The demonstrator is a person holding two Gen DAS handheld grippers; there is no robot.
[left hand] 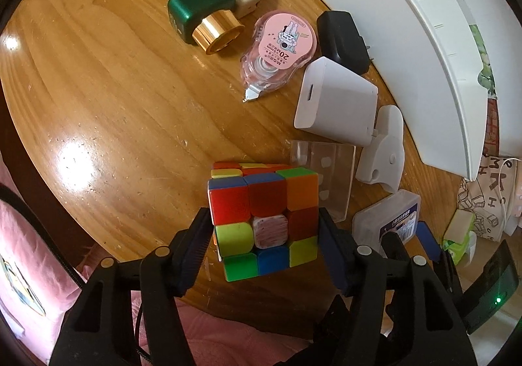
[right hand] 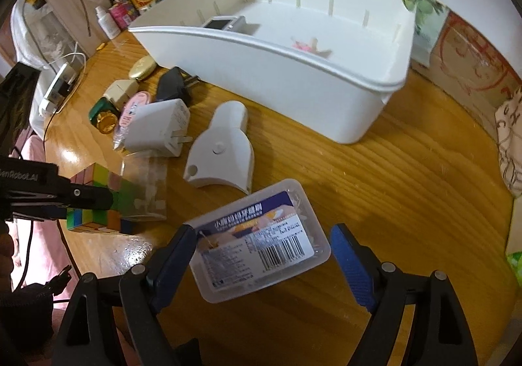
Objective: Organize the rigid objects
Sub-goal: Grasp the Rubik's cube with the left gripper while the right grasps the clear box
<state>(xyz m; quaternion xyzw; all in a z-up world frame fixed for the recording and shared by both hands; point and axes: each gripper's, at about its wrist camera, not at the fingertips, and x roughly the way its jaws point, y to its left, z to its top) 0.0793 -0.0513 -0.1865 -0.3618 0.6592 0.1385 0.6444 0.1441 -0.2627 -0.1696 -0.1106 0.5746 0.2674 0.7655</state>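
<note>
Round wooden table (right hand: 375, 170), cluttered on one side. White bin (right hand: 293, 72) stands at the far edge, open top, already holding a small grey device and something pink. That is presumably where the loose items go.

Loose items in front of the bin, largest first: white curved plastic piece (right hand: 222, 150), white charger (right hand: 156, 131), clear plastic block (left hand: 329, 183), black plug (left hand: 342, 39), green-and-gold bottle (left hand: 202, 20), pink tape dispenser (left hand: 280, 46), beige case, gold compact.

Left gripper (left hand: 264, 245): pointing steeply down over the puzzle cube (left hand: 264, 219), which sits on the table near the edge, touching or just beside the clear block. Jaws sit at the cube's two side faces at mid-height, narrowed to about its width. The right pad looks to be on the face; at the left pad I cannot tell whether a thin gap remains. Judged: grasp closing or just made, not confirmed.

Right gripper (right hand: 261, 255): jaws wide, straddling the small clear labelled box (right hand: 257, 238). Left pad is at the box's corner, right pad clear of it. Nothing held.

Notes for doing this step well:
- Cube faces are smooth and the layers can twist, so squeeze square on opposite faces rather than across a corner.
- Lift straight up, or the clear block may be dragged along.
- The box lies skewed to the right jaws. Rolling the wrist to match its long sides before closing should stop it pivoting out.
- Carry over the bin's near wall with margin.
</note>
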